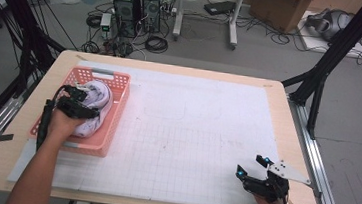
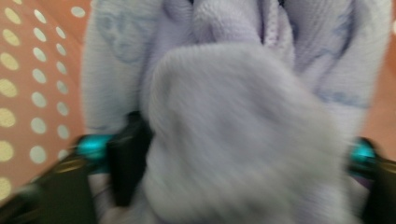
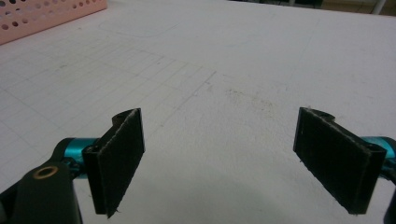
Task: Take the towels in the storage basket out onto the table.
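Note:
A pink perforated basket [image 1: 102, 74] stands at the table's left, with a lavender cloth [image 1: 98, 94] bundled inside it. My left gripper [image 1: 82, 98] reaches down into the basket onto that cloth. In the left gripper view the cloth [image 2: 233, 140] bulges across the whole gap of the left gripper [image 2: 247, 158], touching both jaws, and the basket's dotted floor [image 2: 28, 93] shows at the left. My right gripper [image 1: 250, 165] rests near the table's front right corner. Its jaws stand wide apart in the right gripper view [image 3: 219, 158], with bare mat between them.
A white gridded mat [image 1: 191, 133] covers most of the wooden table [image 1: 288, 112]. The basket's corner [image 3: 46, 16] shows far off in the right gripper view. Computer towers [image 1: 138, 7], cables and a cardboard box [image 1: 283, 9] sit on the floor beyond the table.

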`<state>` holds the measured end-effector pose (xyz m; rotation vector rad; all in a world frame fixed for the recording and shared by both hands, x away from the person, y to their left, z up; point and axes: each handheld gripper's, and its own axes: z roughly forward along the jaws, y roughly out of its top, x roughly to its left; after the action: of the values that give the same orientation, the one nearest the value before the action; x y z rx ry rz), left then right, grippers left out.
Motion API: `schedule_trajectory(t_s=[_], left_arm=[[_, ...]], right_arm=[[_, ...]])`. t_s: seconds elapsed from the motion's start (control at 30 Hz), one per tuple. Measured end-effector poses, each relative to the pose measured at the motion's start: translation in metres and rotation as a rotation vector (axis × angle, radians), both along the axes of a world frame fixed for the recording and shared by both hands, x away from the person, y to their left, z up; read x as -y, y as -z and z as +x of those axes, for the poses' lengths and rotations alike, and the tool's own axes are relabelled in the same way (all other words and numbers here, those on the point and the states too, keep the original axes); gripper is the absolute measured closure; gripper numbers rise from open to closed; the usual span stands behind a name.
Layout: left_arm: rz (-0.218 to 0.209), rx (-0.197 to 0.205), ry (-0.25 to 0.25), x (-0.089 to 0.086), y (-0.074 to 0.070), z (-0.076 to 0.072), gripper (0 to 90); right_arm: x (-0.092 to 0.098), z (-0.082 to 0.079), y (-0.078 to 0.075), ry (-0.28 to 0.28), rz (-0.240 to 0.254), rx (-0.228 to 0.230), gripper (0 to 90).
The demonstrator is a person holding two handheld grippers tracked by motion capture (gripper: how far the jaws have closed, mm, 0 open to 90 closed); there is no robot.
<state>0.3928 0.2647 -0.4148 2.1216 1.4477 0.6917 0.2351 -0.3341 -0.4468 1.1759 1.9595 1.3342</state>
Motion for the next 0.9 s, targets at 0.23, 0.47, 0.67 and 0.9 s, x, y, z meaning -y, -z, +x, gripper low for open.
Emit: schedule_trajectory(t_s=[0.23, 0.47, 0.67, 0.9], left_arm=[[-0.073, 0.04, -0.016, -0.007, -0.006, -0.006, 59.7], [-0.146, 0.151, 0.004, -0.01, -0.016, -0.011, 61.8], [-0.213, 0.263, 0.005, -0.014, -0.025, -0.019, 61.8], [-0.37, 0.44, 0.017, -0.023, -0.043, -0.032, 61.8]], right_arm=[[0.0, 0.0, 0.0, 0.0, 0.0, 0.003, 15.0], [0.001, 0.0, 0.0, -0.005, 0.002, 0.002, 15.0], [0.001, 0.0, 0.0, 0.005, 0.011, 0.004, 15.0], [0.001, 0.0, 0.0, 0.009, 0.013, -0.003, 15.0]])
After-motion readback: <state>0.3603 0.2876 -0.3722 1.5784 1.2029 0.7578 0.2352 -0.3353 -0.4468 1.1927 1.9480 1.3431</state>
